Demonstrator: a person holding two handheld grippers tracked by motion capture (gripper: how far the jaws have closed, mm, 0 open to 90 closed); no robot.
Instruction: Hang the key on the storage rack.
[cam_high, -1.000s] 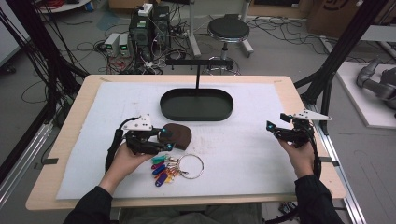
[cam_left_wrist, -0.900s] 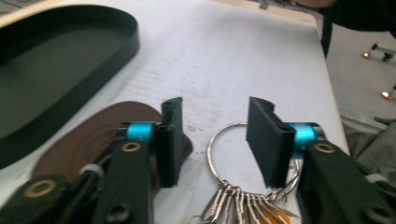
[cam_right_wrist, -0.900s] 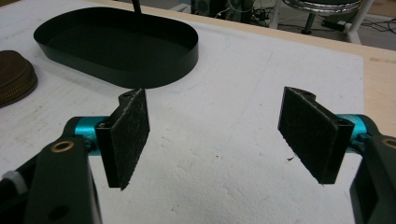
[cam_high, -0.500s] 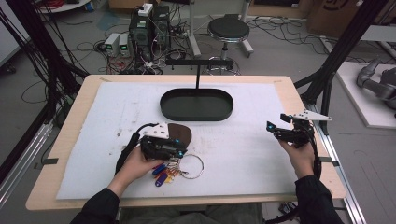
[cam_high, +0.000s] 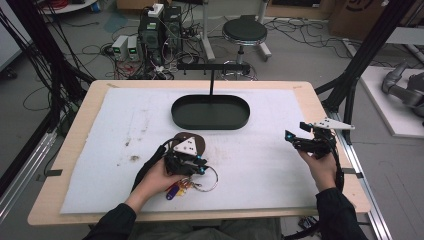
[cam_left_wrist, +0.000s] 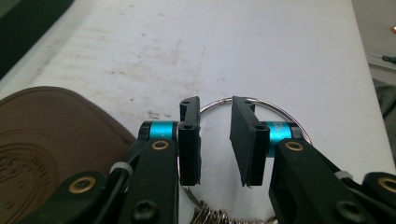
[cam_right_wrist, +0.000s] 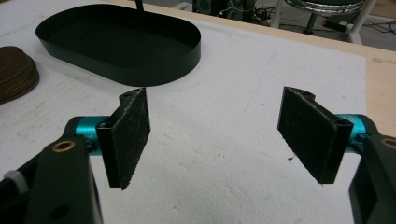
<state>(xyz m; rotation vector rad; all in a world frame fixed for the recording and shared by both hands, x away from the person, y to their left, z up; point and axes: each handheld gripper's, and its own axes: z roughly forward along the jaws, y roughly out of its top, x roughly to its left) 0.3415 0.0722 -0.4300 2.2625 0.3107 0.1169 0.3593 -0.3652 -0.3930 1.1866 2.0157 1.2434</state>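
A large steel key ring (cam_high: 209, 178) with several coloured keys (cam_high: 174, 189) lies on the white mat near the front edge. My left gripper (cam_high: 200, 167) is low over it, just in front of a brown round zip pouch (cam_high: 193, 141). In the left gripper view its jaws have just been closing. They stand a narrow gap apart (cam_left_wrist: 215, 105), the ring's arc (cam_left_wrist: 283, 111) crosses beyond their tips, and white mat shows between the pads. The pouch (cam_left_wrist: 46, 140) lies at the left there. My right gripper (cam_high: 293, 140) is held wide open (cam_right_wrist: 215, 116) at the right, with nothing between its pads.
A black oval tray (cam_high: 210, 125) sits at the middle back of the mat, with a black T-shaped stand (cam_high: 212, 67) rising behind it. In the right gripper view the tray (cam_right_wrist: 140, 70) and the pouch (cam_right_wrist: 14, 72) lie ahead to the left. Stool, cables and boxes stand beyond the table.
My left gripper has moved right and down from beside the pouch to over the key ring, and its jaws have narrowed. The right gripper has stayed put.
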